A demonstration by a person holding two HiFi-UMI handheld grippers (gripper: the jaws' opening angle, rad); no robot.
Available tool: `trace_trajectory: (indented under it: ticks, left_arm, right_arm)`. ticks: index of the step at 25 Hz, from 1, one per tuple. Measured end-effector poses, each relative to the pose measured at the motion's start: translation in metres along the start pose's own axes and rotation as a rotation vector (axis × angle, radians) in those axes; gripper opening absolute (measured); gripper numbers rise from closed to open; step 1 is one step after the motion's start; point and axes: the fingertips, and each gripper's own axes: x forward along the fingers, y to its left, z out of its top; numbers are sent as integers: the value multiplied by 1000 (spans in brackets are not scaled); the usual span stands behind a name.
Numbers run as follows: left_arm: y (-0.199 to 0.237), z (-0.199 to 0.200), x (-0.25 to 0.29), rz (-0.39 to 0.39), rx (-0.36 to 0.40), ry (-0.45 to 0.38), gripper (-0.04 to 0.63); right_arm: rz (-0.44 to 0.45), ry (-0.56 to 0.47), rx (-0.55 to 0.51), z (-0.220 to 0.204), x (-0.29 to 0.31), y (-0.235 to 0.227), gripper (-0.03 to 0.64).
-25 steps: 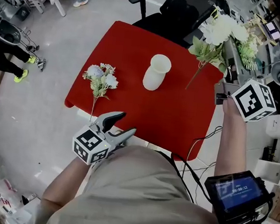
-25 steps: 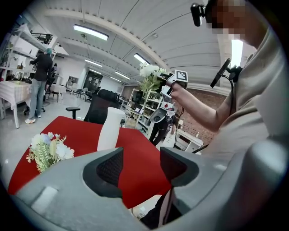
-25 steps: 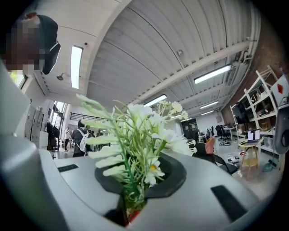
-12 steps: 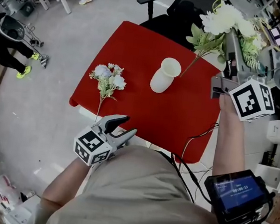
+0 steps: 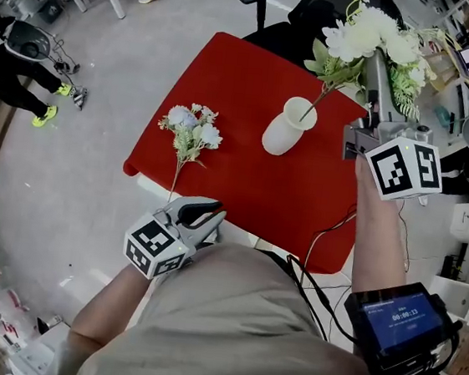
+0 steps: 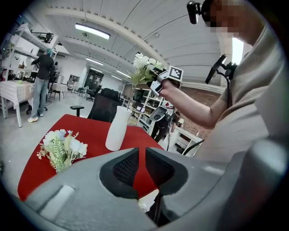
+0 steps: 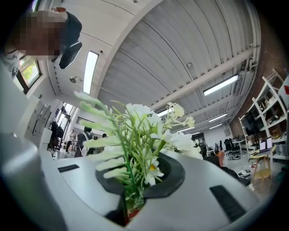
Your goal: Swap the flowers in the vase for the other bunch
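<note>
A person stands over a bench draped in red cloth [image 5: 243, 183], a two-jaw tool in each hand. The right tongs [image 7: 133, 199] pinch the green stalks of a large bunch of white artificial flowers with green leaves [image 5: 360, 41], held tilted above the bench's far right corner. The bunch's thin lower stem slants down to the mouth of a white, narrow-necked ceramic vase [image 5: 287, 130], which stands upright toward the far edge, right of the middle. How deep the stem sits inside cannot be told.

A small bunch of pale blue and white artificial flowers [image 5: 190, 131] lies flat near the left edge, well apart from the vase, its stem pointing to the near left corner. The left tongs [image 5: 210, 215] hover just off that corner, close to the stem's tip. Their jaws have just been closing and are drawn almost together, with only a slit between the ribbed black pads [image 6: 124, 168] and nothing in it.

A black office chair [image 5: 278, 28] stands behind the far edge.
</note>
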Motion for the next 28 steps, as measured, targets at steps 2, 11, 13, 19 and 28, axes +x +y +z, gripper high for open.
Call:
trace_trajectory:
  ticks: [2,11,13,19,28]
  left_arm:
    - [0,-1,-3,0,-4,2,37]
    - [-4,11,-18,-5,-33,18,29]
    - [-5,12,-22,-5,-36,26,29]
    - [-5,15,-31,-13,-37,49,29]
    - [13,-10,-34,-41,-36,64,29]
  right_arm:
    - [2,5,-14,-8,-1,3,52]
    - [-5,34,-22,-35,-7,6,52]
    - [-10,43,-42,-41,-8,8,52]
    - [-22,75,-59,-62,-14,16,52]
    - [-65,141,-124,-126,-26,26,52]
